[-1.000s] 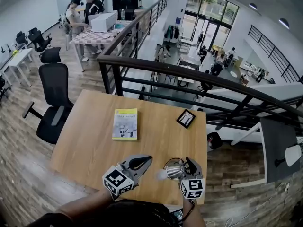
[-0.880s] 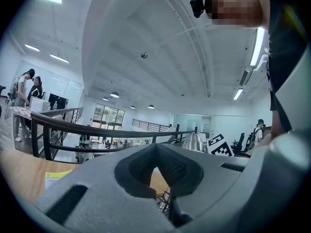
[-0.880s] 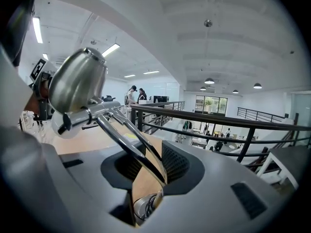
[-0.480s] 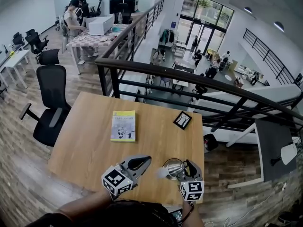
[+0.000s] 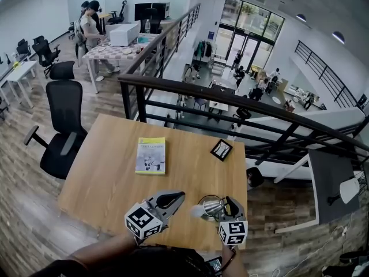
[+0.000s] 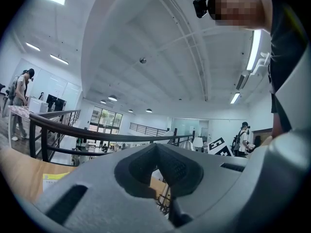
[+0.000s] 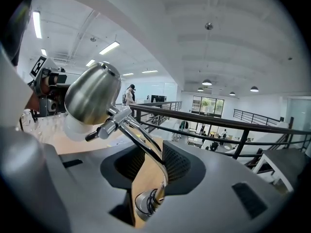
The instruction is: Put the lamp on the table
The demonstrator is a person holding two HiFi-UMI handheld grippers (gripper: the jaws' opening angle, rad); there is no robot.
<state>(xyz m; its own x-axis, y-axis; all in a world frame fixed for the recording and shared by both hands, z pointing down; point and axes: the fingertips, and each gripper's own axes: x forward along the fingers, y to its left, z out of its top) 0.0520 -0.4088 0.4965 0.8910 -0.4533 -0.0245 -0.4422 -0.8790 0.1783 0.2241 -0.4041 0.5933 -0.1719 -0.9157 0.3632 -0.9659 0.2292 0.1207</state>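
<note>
The lamp has a brushed-metal shade [image 7: 92,93] with a white bulb, a thin chrome arm [image 7: 141,140] and a round base [image 7: 147,204]. My right gripper [image 7: 150,158] is shut on that arm, with the shade up and to the left of the jaws. In the head view the lamp [image 5: 209,206] is over the near right corner of the wooden table [image 5: 109,178], just ahead of the right gripper [image 5: 228,205]. I cannot tell whether its base touches the top. My left gripper [image 5: 172,199] hovers beside it, shut [image 6: 156,167] on nothing.
A yellow-green book [image 5: 151,155] lies mid-table and a small black picture frame [image 5: 221,149] sits towards the far right edge. A black railing [image 5: 242,105] runs behind the table over a drop. An office chair [image 5: 62,126] stands at the left.
The head view has drifted slightly. Both grippers and the lamp keep the same places over the near edge of the table.
</note>
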